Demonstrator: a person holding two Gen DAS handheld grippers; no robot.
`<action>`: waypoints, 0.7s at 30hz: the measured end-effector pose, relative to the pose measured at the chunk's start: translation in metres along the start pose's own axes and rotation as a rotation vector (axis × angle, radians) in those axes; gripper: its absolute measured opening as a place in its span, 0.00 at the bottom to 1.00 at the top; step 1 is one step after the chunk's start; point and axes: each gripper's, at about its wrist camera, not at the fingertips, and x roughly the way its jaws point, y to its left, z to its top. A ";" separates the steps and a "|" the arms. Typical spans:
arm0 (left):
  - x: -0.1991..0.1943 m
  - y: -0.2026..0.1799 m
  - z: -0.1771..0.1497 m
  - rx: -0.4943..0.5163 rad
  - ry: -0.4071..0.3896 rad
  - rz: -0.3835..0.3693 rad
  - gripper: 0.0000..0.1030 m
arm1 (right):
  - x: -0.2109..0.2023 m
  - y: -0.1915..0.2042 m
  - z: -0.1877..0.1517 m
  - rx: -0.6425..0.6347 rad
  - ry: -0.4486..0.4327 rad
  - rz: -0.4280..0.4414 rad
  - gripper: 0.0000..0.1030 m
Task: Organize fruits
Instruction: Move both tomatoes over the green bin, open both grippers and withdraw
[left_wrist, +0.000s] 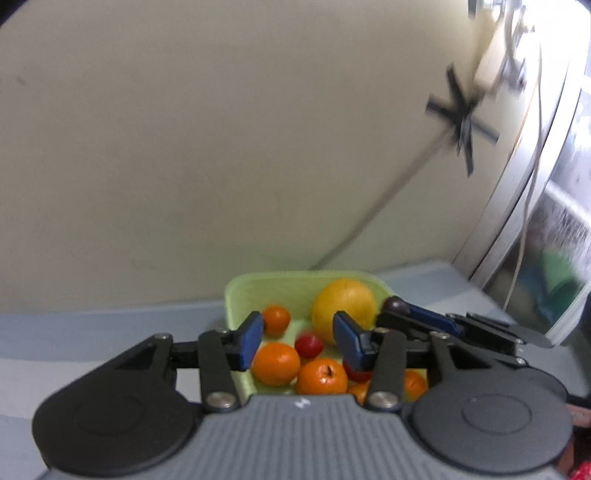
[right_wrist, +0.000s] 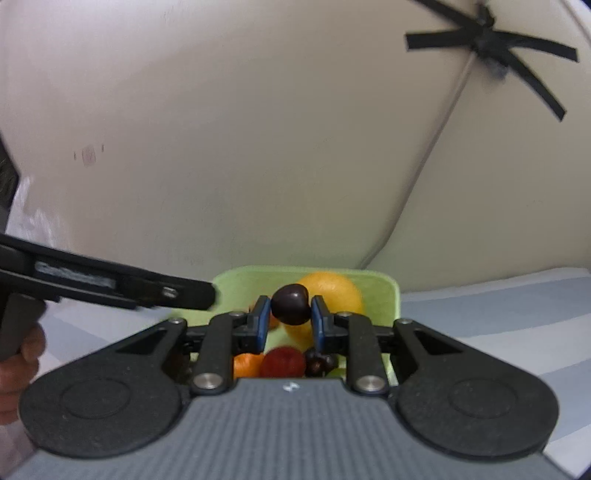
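the green tray sits on a pale blue-striped counter against a cream wall, where black tape in a star shape pins a thin cable. to the right stands a metal window frame with a white cord hanging down it.

the left tool hovers over the near part of the tray with its blue pads spread wide and nothing between them. below it the tray holds several oranges, a small red fruit among them, and a large yellow citrus toward the back.

the right tool is clamped on a dark round fruit, a plum or big cherry by the look, held above the tray in front of the citrus. in the left view that tool reaches in from the right, close beside the left tool's right finger. under the right tool lie an orange, a red fruit and some dark grapes.

the left tool's finger crosses the right view from the left, its tip over the tray's left edge, with a hand on the handle.
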 end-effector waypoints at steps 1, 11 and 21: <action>-0.015 0.003 0.001 -0.007 -0.027 -0.006 0.42 | -0.008 0.000 0.003 0.013 -0.019 0.005 0.26; -0.119 0.041 -0.067 -0.066 -0.098 0.295 0.42 | -0.048 0.012 -0.001 -0.010 -0.084 -0.048 0.26; -0.124 0.022 -0.122 -0.036 -0.026 0.503 0.55 | -0.041 0.031 -0.021 -0.117 -0.029 -0.092 0.60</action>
